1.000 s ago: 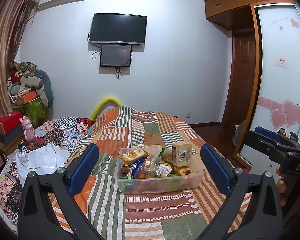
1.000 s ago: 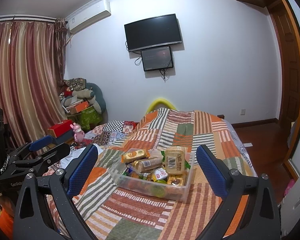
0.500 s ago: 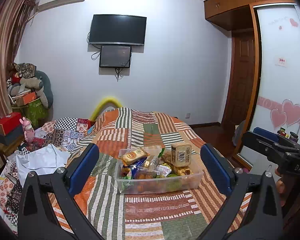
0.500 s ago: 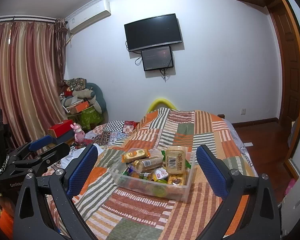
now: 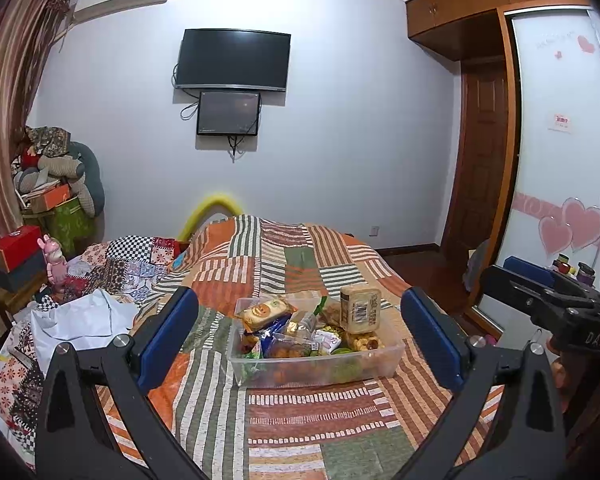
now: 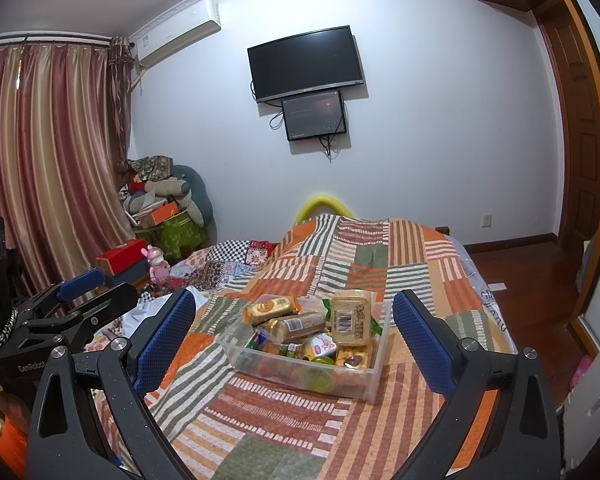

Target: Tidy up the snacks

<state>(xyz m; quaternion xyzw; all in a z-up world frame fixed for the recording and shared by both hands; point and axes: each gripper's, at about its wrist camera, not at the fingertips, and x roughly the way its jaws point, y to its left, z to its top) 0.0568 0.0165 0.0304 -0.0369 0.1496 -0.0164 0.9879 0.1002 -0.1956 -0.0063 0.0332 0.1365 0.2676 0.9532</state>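
A clear plastic bin (image 5: 394,354) (image 6: 374,372) full of several snack packets sits on the striped patchwork bed. A tan bread packet (image 5: 360,308) (image 6: 351,316) stands upright at its back right, and an orange-labelled biscuit pack (image 5: 263,313) (image 6: 270,307) lies at its back left. My left gripper (image 5: 300,336) is open, well short of the bin, with nothing between its blue pads. My right gripper (image 6: 296,332) is open too, equally far back. Each view shows the other gripper at its edge.
The patchwork quilt (image 5: 284,412) (image 6: 284,408) covers the bed. White cloth (image 5: 80,320) and patterned fabrics lie at the left. A pink toy (image 5: 54,258), red box (image 5: 16,240) and piled cushions stand by the curtain. A wardrobe (image 5: 556,160) and door are on the right.
Both views have shifted only slightly; the bin and snacks have not moved and both grippers stay open.
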